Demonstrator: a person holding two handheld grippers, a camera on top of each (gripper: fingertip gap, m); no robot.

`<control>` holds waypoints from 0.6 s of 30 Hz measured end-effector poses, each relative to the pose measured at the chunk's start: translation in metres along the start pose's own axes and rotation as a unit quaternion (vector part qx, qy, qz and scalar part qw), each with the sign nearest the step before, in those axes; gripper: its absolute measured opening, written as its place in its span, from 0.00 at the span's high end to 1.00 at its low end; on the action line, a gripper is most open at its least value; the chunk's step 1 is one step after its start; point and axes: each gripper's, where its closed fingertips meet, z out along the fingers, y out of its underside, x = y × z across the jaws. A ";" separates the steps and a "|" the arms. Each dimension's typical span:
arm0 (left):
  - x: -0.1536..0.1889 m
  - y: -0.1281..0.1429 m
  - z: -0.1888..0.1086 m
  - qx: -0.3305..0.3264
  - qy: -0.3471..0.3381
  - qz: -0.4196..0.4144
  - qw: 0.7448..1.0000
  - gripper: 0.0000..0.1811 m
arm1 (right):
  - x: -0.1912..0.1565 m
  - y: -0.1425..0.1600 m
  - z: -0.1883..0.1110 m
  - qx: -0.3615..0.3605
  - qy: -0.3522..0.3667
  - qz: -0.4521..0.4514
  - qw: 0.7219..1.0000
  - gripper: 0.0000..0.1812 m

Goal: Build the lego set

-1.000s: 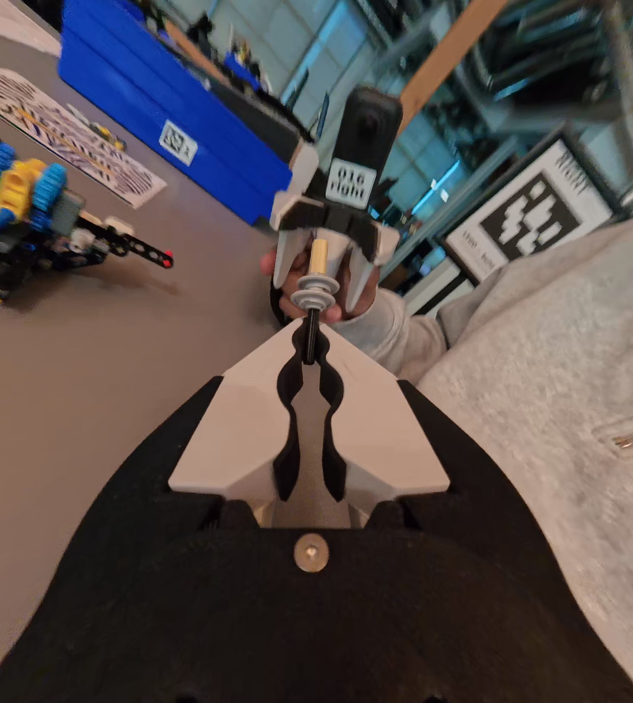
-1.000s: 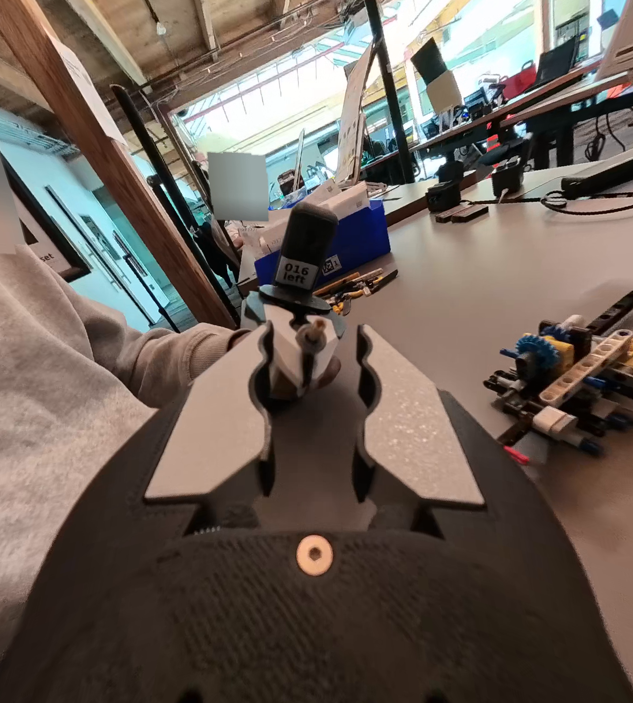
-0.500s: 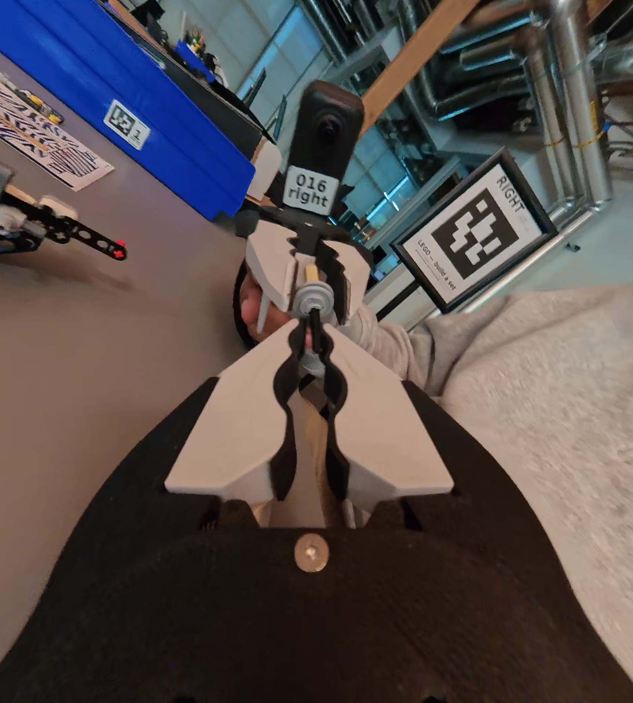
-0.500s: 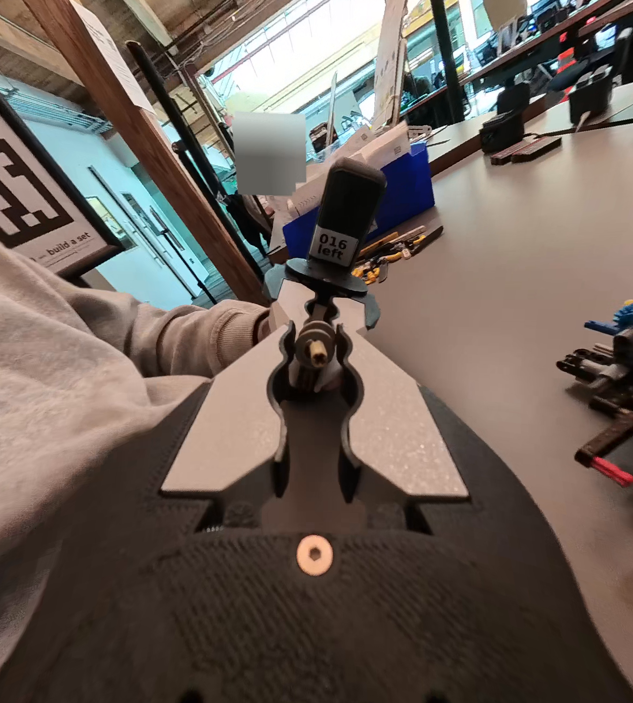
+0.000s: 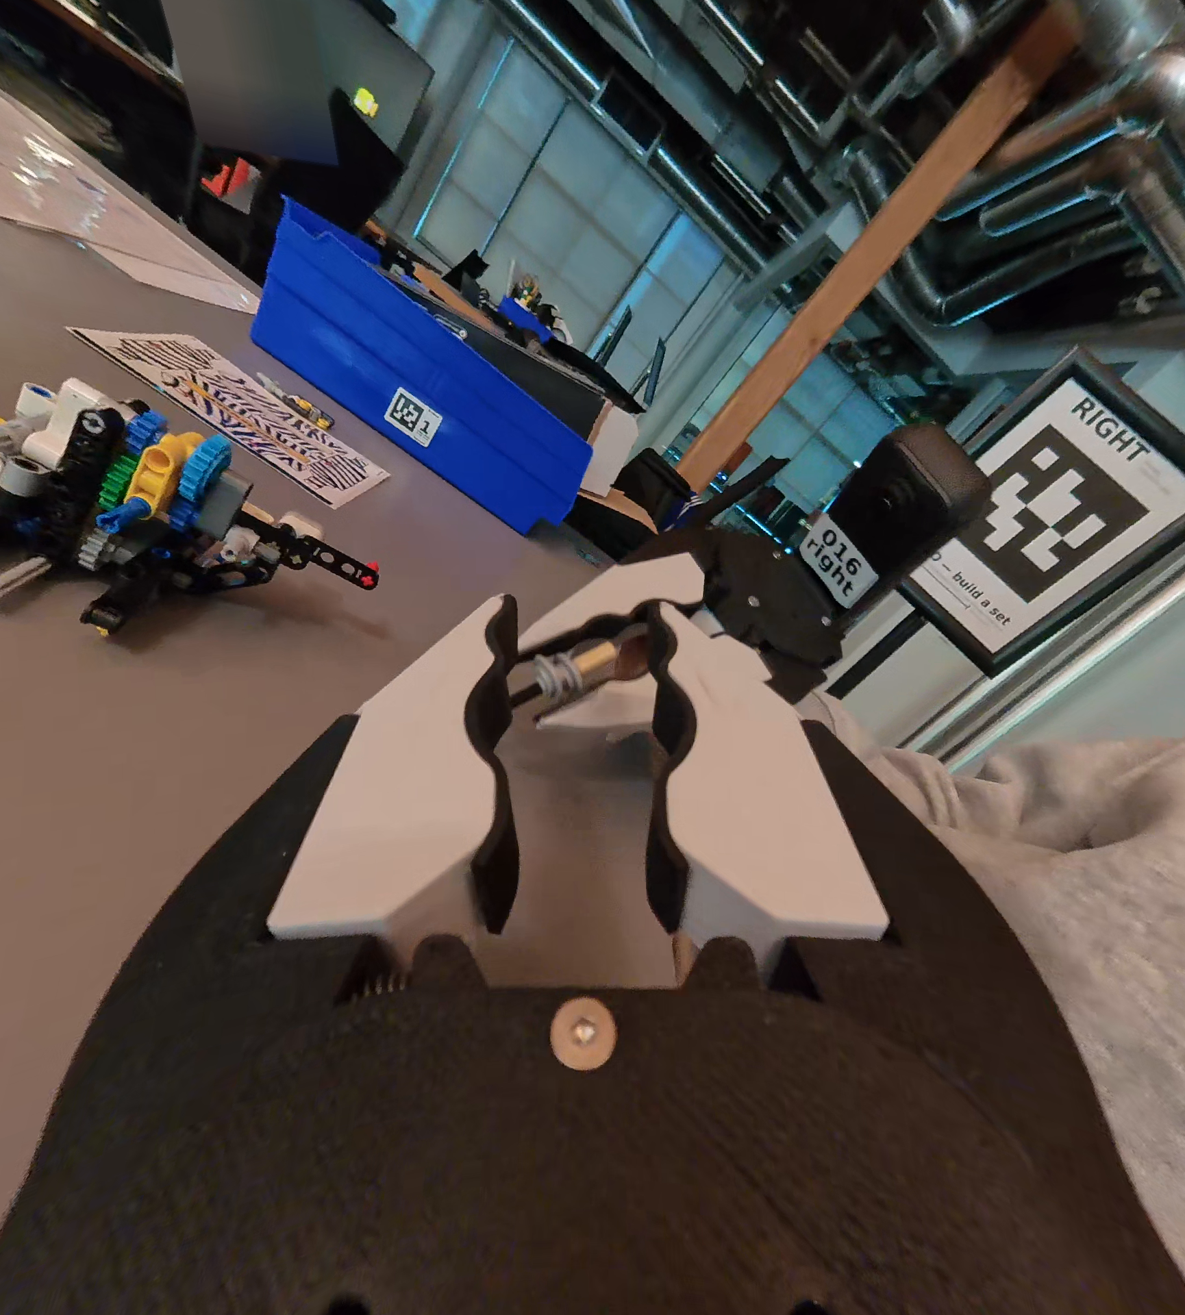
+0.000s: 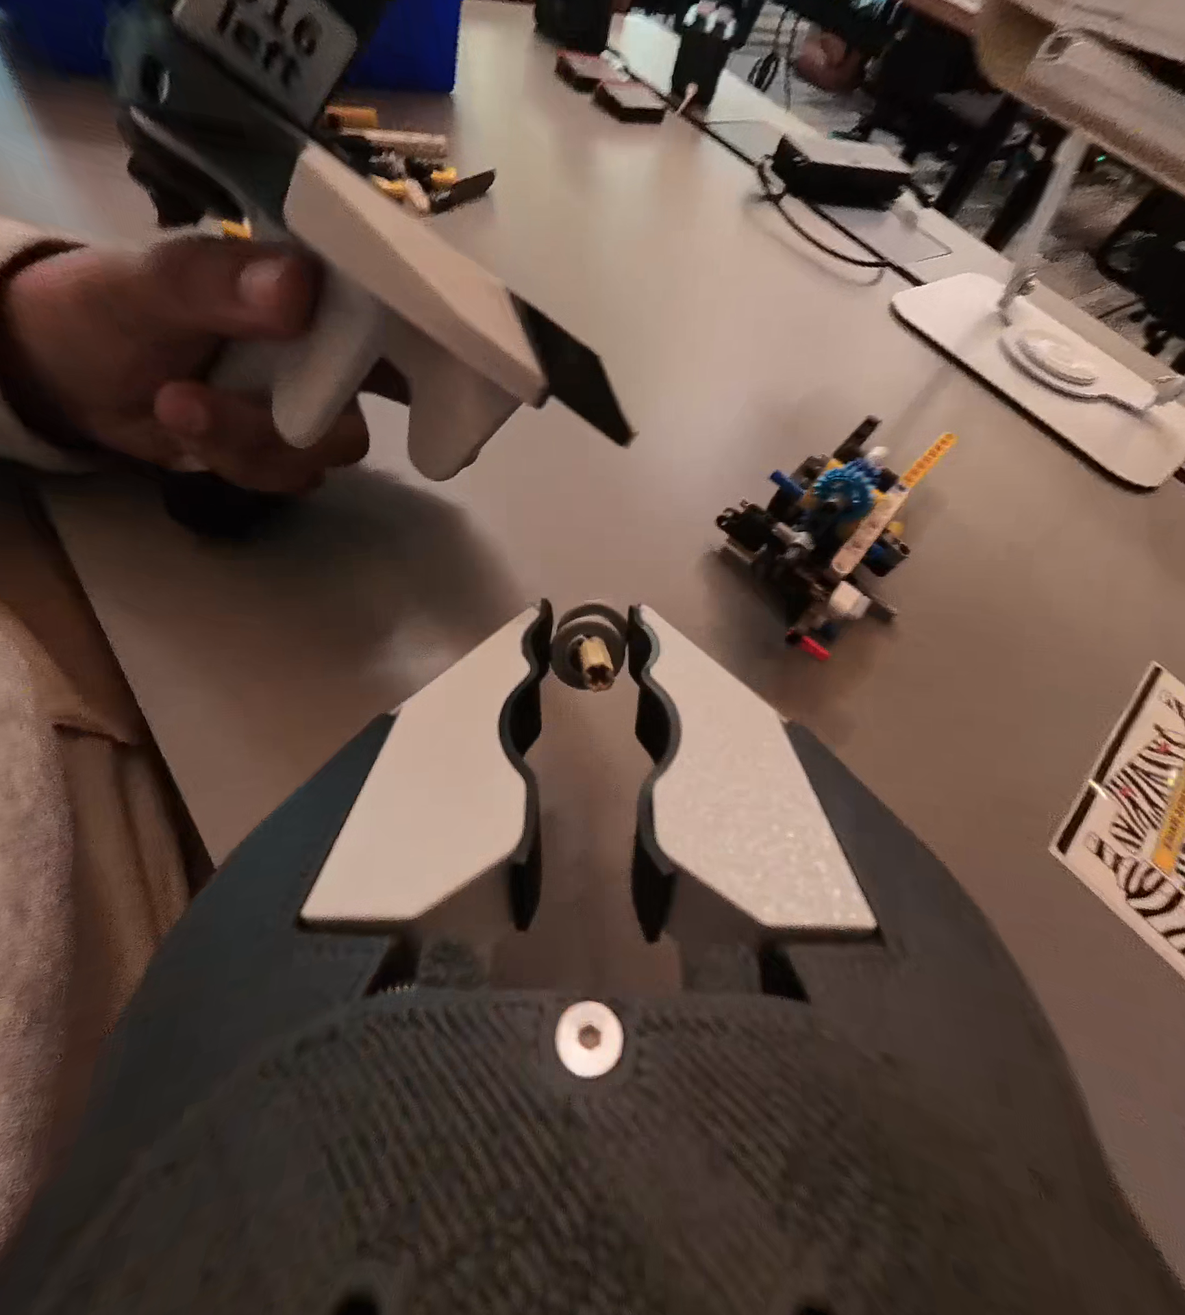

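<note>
My right gripper (image 6: 588, 626) is shut on a small grey pulley (image 6: 586, 640) at its fingertips. A tan sleeve (image 6: 597, 665) on it points back at the camera. In the left wrist view the same piece (image 5: 561, 674) shows side-on, with a black axle (image 5: 522, 694) sticking out, between the right gripper's fingers (image 5: 611, 590). My left gripper (image 5: 579, 619) is open and empty, and nothing touches its pads. It also shows in the right wrist view (image 6: 525, 413), held apart at the upper left. The part-built Lego model (image 5: 113, 498) lies on the grey table (image 5: 113, 747), and also shows in the right wrist view (image 6: 824, 526).
A blue bin (image 5: 419, 420) and a striped sticker sheet (image 5: 234, 405) lie beyond the model; the sheet also shows at the right (image 6: 1173, 832). A framed marker sign (image 5: 1066, 519) stands behind. A white stand base (image 6: 1045, 370) and cables are at the far right. A hand (image 6: 148, 356) holds the left gripper. Left tips to right tips: about 5 cm.
The right gripper closed on the pulley while the left still held the black axle. The left gripper then opened, let go and drew away; the right now carries the piece alone, over the table.
</note>
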 end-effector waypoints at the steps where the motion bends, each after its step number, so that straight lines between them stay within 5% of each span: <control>1: 0.000 -0.001 0.000 0.005 -0.006 0.007 1.000 0.82 | -0.003 0.002 0.004 -0.010 -0.005 -0.009 1.000 0.89; 4: -0.004 -0.014 -0.007 0.041 -0.044 0.056 0.997 0.84 | -0.009 0.015 0.013 -0.050 -0.028 -0.005 0.998 0.89; 9: -0.011 -0.031 -0.023 0.088 -0.080 0.098 0.988 0.85 | -0.031 0.032 0.015 -0.097 -0.137 0.140 0.976 0.89; 18: -0.022 -0.044 -0.027 0.111 -0.103 0.115 0.982 0.88 | 0.004 0.037 0.034 -0.117 -0.052 0.153 0.980 0.88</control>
